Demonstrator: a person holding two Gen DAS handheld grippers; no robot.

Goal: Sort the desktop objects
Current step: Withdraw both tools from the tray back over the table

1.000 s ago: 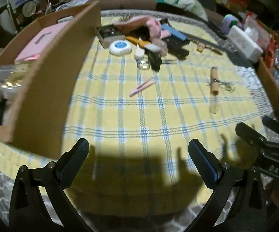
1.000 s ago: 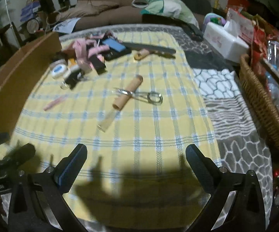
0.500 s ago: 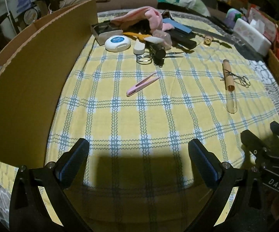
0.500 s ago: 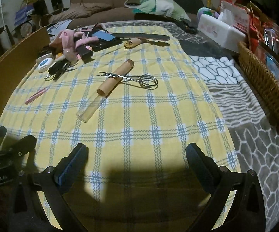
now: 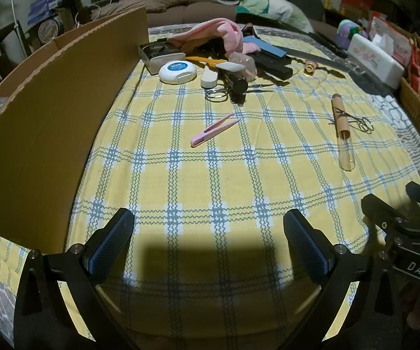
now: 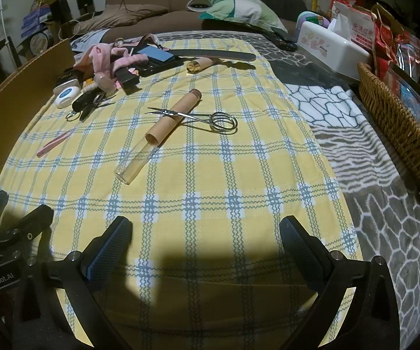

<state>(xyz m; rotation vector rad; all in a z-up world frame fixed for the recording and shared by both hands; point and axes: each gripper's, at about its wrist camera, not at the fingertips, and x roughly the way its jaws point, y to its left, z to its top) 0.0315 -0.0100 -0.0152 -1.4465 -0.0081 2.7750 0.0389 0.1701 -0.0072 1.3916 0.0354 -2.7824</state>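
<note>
My left gripper is open and empty, low over the near edge of the yellow checked cloth. My right gripper is open and empty beside it. Pink tweezers lie mid-cloth, also in the right wrist view. A tan tube with a clear end lies under small silver scissors. A pile at the far end holds a white floss case, a pink cloth, a blue card and black items.
A tall cardboard box stands along the left edge. A wicker basket sits at the right. A white tissue box and a long black file lie at the far right. A brown sofa is behind.
Both grippers have dropped lower and moved forward over the cloth. The box interior has passed out of the left view. Both jaws stayed open.
</note>
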